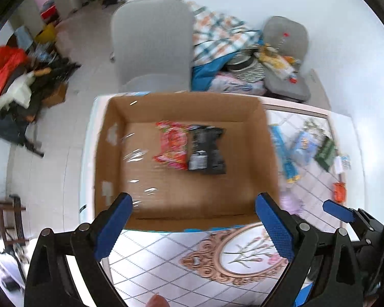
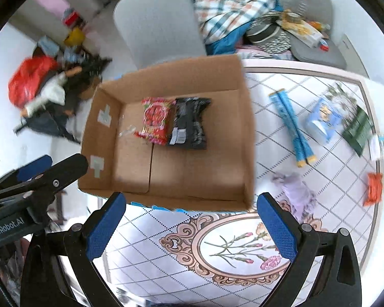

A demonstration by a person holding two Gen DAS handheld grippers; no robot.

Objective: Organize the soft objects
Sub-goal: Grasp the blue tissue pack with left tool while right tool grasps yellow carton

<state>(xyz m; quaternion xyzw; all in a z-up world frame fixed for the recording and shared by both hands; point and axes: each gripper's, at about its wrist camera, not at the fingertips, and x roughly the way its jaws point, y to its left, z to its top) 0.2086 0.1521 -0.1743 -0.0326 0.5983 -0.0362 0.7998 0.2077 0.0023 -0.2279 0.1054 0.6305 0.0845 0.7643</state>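
Observation:
An open cardboard box (image 1: 267,153) (image 2: 247,128) sits on the patterned table. Inside lie a red snack packet (image 1: 172,144) (image 2: 156,120) and a black packet (image 1: 207,151) (image 2: 190,125), side by side. Right of the box on the table lie a long blue packet (image 2: 291,128), a light blue packet (image 2: 322,120), a green packet (image 2: 358,128), a lilac soft item (image 2: 297,192) and an orange packet (image 2: 375,188). My left gripper (image 1: 193,202) is open and empty before the box's near wall. My right gripper (image 2: 192,200) is open and empty too, also at the near wall.
A grey chair (image 1: 151,43) stands behind the table. A checked blanket (image 1: 217,33), a grey cushion (image 1: 286,35) and clothes are piled at the back right. A heap of bags and clothes (image 1: 20,81) lies on the floor to the left.

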